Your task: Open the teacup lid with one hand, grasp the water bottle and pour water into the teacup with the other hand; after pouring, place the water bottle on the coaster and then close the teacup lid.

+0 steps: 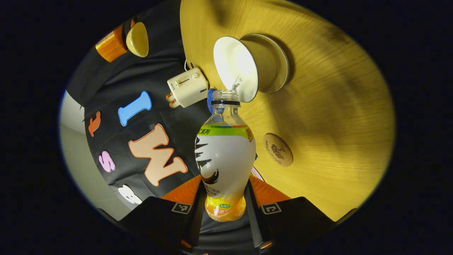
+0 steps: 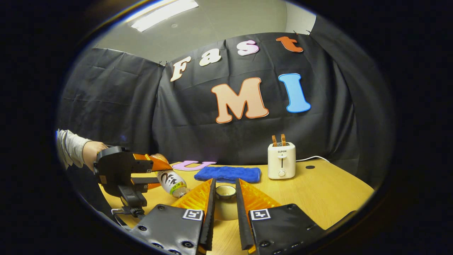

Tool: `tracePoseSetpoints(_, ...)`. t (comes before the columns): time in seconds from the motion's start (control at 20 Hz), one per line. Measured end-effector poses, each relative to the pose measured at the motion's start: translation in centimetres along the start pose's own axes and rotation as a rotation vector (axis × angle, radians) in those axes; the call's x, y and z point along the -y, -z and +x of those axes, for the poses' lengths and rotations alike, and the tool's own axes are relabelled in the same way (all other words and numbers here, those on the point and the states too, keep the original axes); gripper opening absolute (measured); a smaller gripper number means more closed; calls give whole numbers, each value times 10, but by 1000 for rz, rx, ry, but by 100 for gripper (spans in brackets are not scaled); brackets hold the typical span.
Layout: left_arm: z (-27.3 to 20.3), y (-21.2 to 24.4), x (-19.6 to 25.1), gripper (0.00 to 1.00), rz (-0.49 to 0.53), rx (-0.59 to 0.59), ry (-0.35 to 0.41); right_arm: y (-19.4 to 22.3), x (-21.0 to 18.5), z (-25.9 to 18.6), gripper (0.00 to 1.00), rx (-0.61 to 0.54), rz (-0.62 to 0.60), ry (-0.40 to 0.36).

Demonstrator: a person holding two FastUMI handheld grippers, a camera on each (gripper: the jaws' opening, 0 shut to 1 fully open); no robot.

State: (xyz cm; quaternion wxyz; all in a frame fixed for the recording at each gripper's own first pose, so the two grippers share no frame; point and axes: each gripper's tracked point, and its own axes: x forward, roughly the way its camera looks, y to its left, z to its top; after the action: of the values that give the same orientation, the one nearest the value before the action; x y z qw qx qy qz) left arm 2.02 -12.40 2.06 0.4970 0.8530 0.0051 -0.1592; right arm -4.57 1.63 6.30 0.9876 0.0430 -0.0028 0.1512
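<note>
My left gripper is shut on the lower body of the water bottle, which has no cap and is tipped over. The bottle's mouth sits at the rim of the white teacup, and a thin trickle of water shows there. The lidless cup stands on its saucer on the wooden table. The round cork coaster lies bare beside the bottle. My right gripper is shut on the cream teacup lid, held above the table. The lid and orange fingers also appear far off in the left gripper view.
A white toaster with toast stands at the back of the table, with a folded blue cloth to its left. A person's hand and grey sleeve hold the left gripper with the tilted bottle.
</note>
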Motion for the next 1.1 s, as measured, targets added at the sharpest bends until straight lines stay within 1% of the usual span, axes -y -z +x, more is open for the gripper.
tracePoseSetpoints(0.25, -5, 2, -5, 56, 67, -17, 14, 6, -4, 3, 34, -15, 13, -16)
tracePoseSetpoints(0.45, -2, -2, -9, 56, 112, -19, 23, 1, -4, 1, 34, -5, 17, -17)
tracePoseSetpoints(0.8, -2, -5, -6, 55, 158, -24, 45, -1, 3, 0, 34, -1, 29, -8)
tracePoseSetpoints(1.1, -2, -2, -6, 56, 172, -38, 51, -1, 0, -1, 34, 0, 23, -11)
